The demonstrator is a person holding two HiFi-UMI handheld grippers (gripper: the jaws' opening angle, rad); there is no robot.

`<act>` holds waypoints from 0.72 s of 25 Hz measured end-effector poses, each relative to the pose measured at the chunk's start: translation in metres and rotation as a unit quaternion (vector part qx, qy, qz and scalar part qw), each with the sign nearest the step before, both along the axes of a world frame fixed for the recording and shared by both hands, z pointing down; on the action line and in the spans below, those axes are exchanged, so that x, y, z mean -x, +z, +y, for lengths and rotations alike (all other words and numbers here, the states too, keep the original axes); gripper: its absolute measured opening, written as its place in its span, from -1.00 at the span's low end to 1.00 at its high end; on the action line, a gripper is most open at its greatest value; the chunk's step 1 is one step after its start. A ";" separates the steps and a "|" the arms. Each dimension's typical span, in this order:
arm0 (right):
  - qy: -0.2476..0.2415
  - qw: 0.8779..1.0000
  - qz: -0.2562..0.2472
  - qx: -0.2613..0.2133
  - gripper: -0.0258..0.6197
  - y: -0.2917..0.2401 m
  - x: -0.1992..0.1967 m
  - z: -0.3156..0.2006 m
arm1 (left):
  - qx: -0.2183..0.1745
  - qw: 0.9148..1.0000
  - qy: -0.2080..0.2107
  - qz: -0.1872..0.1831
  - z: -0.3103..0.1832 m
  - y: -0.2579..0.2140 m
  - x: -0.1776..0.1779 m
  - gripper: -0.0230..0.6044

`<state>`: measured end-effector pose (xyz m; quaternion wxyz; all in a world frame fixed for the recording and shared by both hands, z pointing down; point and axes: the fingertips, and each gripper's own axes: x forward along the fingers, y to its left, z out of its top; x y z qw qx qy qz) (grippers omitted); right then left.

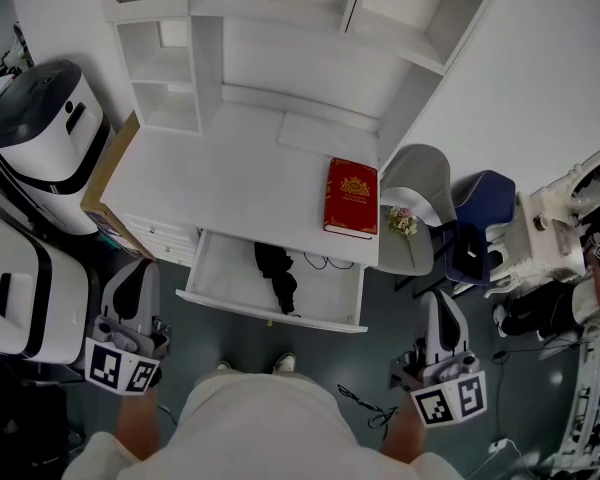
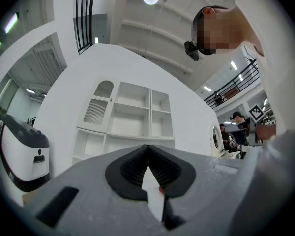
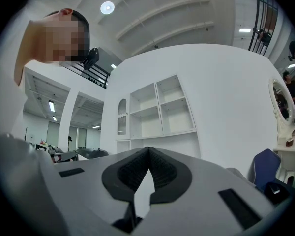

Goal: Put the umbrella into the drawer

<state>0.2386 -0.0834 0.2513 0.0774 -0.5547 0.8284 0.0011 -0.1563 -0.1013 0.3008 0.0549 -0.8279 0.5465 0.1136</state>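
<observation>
Inside the open drawer [image 1: 212, 280] the umbrella [image 1: 277, 276] already lies; only closing seems left. Left gripper [image 1: 143, 268] and right gripper [image 1: 441, 298] hover near the person, jaws together, empty.

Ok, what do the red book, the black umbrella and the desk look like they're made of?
Book: hard cover, probably cloth or leatherette, matte red with a gold emblem. Umbrella: soft black fabric, lying crumpled in the drawer. Desk: smooth white board, painted or laminated, likely wood-based; flat, even surface.
</observation>
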 end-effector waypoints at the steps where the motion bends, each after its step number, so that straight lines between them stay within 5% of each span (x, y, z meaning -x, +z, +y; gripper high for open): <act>1: -0.003 1.000 -0.002 0.002 -0.92 0.001 0.002 0.000 | 0.001 1.000 -0.001 0.000 0.001 0.001 0.001 -0.88; 18: -0.035 0.999 -0.020 0.015 -0.92 0.017 0.023 -0.008 | 0.016 1.000 -0.023 -0.006 0.019 0.009 0.012 -0.88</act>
